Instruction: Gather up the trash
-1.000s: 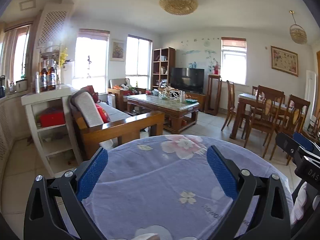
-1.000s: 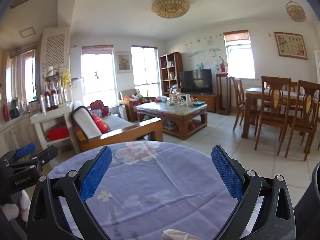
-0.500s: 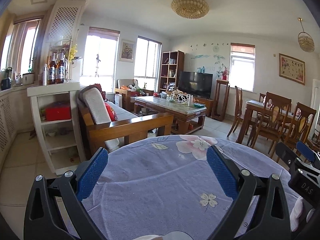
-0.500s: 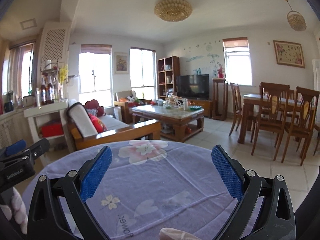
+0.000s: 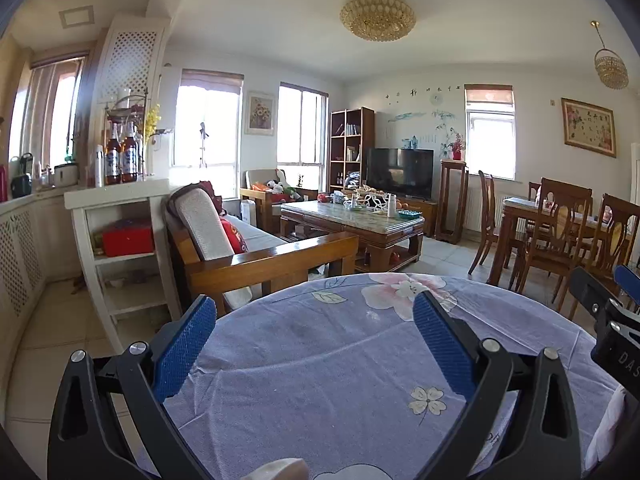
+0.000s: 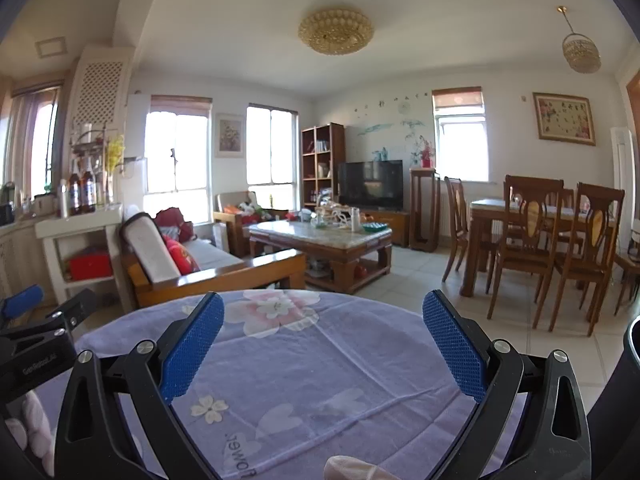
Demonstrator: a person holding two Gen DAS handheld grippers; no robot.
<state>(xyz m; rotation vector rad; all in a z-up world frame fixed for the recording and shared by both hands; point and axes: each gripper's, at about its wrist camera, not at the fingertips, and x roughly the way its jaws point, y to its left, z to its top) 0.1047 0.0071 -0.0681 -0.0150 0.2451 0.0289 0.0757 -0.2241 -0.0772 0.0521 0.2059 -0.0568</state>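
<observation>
My left gripper (image 5: 316, 320) is open and empty, held over a round table with a lilac flowered cloth (image 5: 320, 360). My right gripper (image 6: 324, 320) is open and empty over the same cloth (image 6: 320, 360). A pale crumpled piece, possibly trash, shows at the bottom edge of the left wrist view (image 5: 280, 470) and of the right wrist view (image 6: 352, 468); what it is I cannot tell. Each gripper shows at the side of the other's view: the right one (image 5: 608, 312), the left one (image 6: 36, 344).
Beyond the table stand a wooden sofa (image 5: 256, 256), a white shelf with bottles (image 5: 120, 216), a cluttered coffee table (image 5: 352, 224), a TV (image 5: 400, 172) and a dining table with chairs (image 5: 560, 224). A dark round rim (image 6: 630, 344) shows at the far right.
Both views have tilted and shifted slightly; the left gripper has swung so the shelf and sofa sit more centrally. Both grippers stay open over the cloth.
</observation>
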